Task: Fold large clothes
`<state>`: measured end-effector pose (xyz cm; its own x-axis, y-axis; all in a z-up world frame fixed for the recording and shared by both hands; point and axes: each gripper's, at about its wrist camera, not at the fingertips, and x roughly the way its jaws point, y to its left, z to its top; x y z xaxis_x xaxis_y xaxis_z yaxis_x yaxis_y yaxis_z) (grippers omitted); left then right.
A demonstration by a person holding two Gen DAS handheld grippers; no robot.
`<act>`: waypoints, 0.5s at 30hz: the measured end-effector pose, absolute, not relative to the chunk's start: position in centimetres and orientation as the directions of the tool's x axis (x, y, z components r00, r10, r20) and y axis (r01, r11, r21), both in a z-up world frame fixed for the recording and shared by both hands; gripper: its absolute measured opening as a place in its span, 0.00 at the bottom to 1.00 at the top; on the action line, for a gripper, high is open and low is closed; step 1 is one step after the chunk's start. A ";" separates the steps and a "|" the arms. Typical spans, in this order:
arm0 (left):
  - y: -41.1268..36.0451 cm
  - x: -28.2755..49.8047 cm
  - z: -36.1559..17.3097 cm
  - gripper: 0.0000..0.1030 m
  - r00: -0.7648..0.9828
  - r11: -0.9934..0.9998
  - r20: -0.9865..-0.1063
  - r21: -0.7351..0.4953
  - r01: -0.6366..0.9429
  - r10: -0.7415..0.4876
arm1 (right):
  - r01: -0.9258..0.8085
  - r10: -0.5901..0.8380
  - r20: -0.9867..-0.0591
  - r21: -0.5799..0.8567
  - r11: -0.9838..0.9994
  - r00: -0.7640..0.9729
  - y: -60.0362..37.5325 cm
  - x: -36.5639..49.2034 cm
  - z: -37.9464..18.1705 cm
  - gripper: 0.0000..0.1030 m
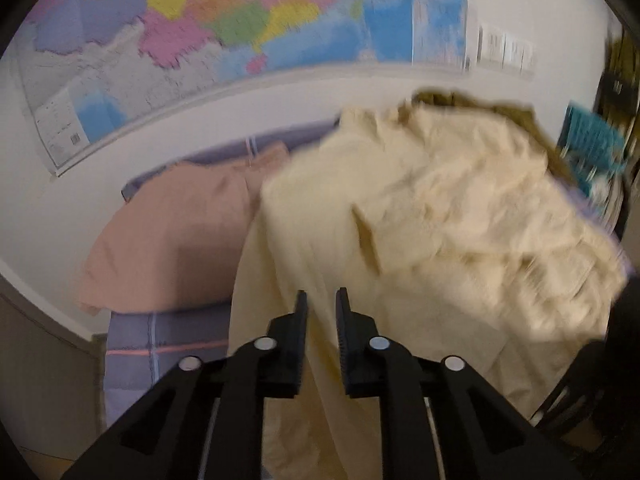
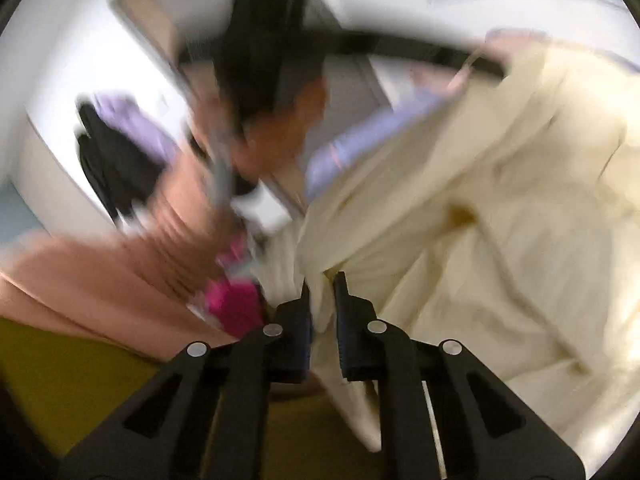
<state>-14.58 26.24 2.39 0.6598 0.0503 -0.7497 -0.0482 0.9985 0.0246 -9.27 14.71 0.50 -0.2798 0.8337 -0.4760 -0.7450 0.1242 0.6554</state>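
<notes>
A large cream-coloured cloth garment (image 1: 420, 216), crumpled and creased, lies heaped over a bed covered in a lavender checked sheet with thin pink lines (image 1: 132, 356); it fills the right half of the bed and its near part hangs over the bed's near edge. The black two-finger left gripper (image 1: 321, 300) has its jaws drawn close, with a strip of the cream fabric running down between them; the pads seem to press on the cloth, though blur makes the contact hard to judge. A flat, peach-pink piece of cloth (image 1: 172, 232) lies just beside the garment toward the bed's left edge, the two touching along one side. Behind the bed, a large multicoloured wall map (image 1: 208, 28) hangs on the white wall, and a blurred teal object (image 1: 596, 148) stands past the bed's far right corner. In the right wrist view, heavily blurred, the black right gripper (image 2: 321, 284) is clamped on a bunched fold of the same cream garment (image 2: 500, 208), which spreads away to the right. To the left of that gripper sit a blurred magenta object (image 2: 232, 300) and more peach-pink fabric (image 2: 100, 276), with an olive-yellow surface (image 2: 60, 380) below them. What the magenta object is cannot be told.
</notes>
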 end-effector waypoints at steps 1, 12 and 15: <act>26.7 -14.8 3.7 0.26 0.688 0.999 -0.725 -0.012 -0.046 0.023 | -0.734 0.867 -0.414 0.674 0.086 -0.279 13.4 -8.2 2.5 0.05; 28.1 -16.8 9.6 0.50 0.841 0.996 -0.538 -0.008 -0.084 0.067 | -0.765 0.835 -0.547 0.510 0.394 0.066 4.6 2.8 10.6 0.12; 27.8 -15.3 5.9 0.50 0.780 0.997 -0.621 0.025 -0.072 0.072 | -0.717 0.752 -0.649 0.467 0.516 0.119 1.6 4.7 7.6 0.19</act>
